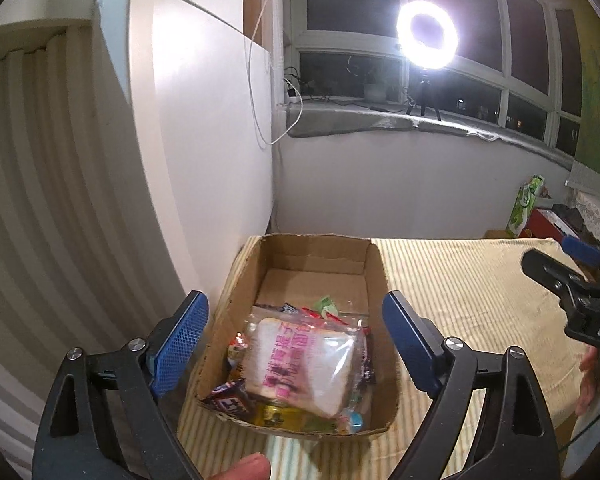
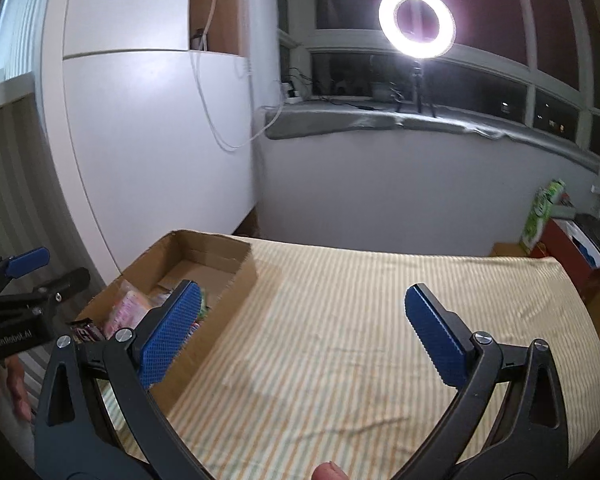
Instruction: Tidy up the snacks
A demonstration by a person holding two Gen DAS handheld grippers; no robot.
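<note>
Snack packets [image 1: 300, 364] heaped at lower centre in cardboard box [image 1: 376, 276], long axis receding up-frame, directly under released, empty left hand-held gripper [image 1: 296, 344]; right hand-held gripper [image 2: 304, 332] released, farther.

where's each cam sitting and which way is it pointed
Left wrist: on the left gripper, open over the cardboard box of snacks, facing the window; a thumb shows.
Right wrist: on the right gripper, open over the striped cloth; a fingertip shows.
Shared: box, cloth, ring light.
</note>
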